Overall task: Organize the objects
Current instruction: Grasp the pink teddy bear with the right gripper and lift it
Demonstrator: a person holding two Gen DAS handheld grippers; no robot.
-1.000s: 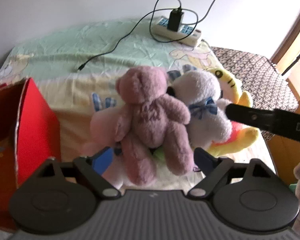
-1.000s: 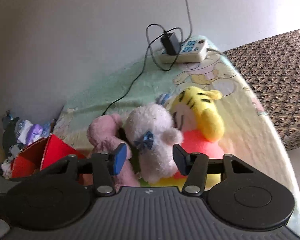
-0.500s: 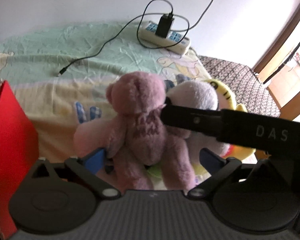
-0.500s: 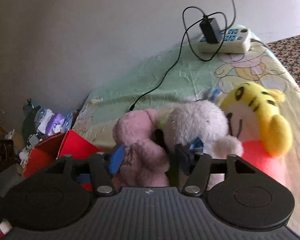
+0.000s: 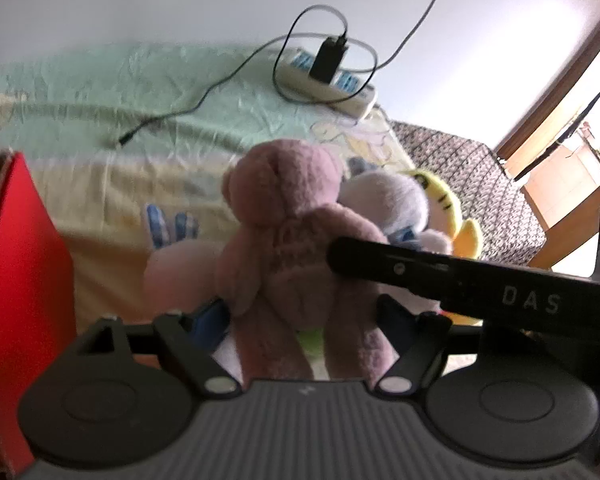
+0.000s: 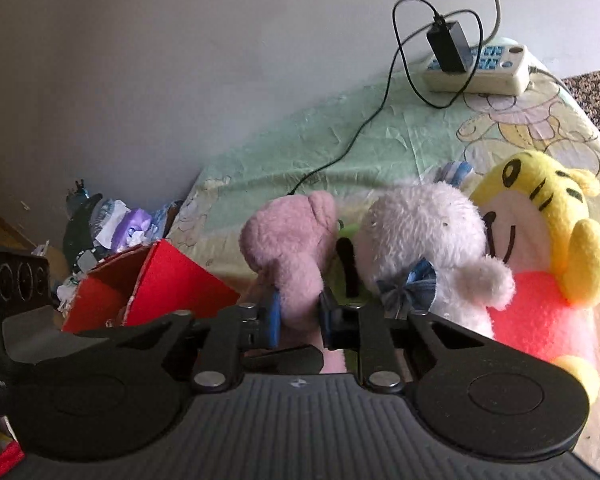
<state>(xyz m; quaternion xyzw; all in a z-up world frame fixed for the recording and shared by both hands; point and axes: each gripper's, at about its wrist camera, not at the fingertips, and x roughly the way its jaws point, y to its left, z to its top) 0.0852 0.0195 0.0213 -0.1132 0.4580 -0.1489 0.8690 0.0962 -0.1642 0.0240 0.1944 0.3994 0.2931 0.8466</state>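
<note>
Since it is plush all over, the dusty-pink stuffed teddy bear (image 6: 288,248) should handle light and squashy, not slippery or fragile; it will sag if held by a limb, so the torso is the best place to pinch. The right gripper (image 6: 298,316) does just that: its blue pads are pressed in on the bear's body below the head. In the left wrist view the right gripper's black finger crosses in from the right onto the bear's (image 5: 296,240) midsection. The left gripper (image 5: 300,316) sits spread wide, fingers either side of the bear's legs; contact not clear.

The bear is on the bed's pale green and yellow cartoon-print sheet (image 6: 340,140), upright-ish, long axis roughly vertical, head up, legs down toward the left gripper. Its back seems to face the left camera; blur makes that unsure. It leans against a white fluffy plush with a blue bow (image 6: 424,236), which touches a yellow tiger plush in a coral-pink top (image 6: 540,248).

An open red cardboard box (image 6: 160,280) stands just left of the bear, likely the drop spot. A white power strip with a black charger (image 6: 480,64) is well apart at the far end.
</note>
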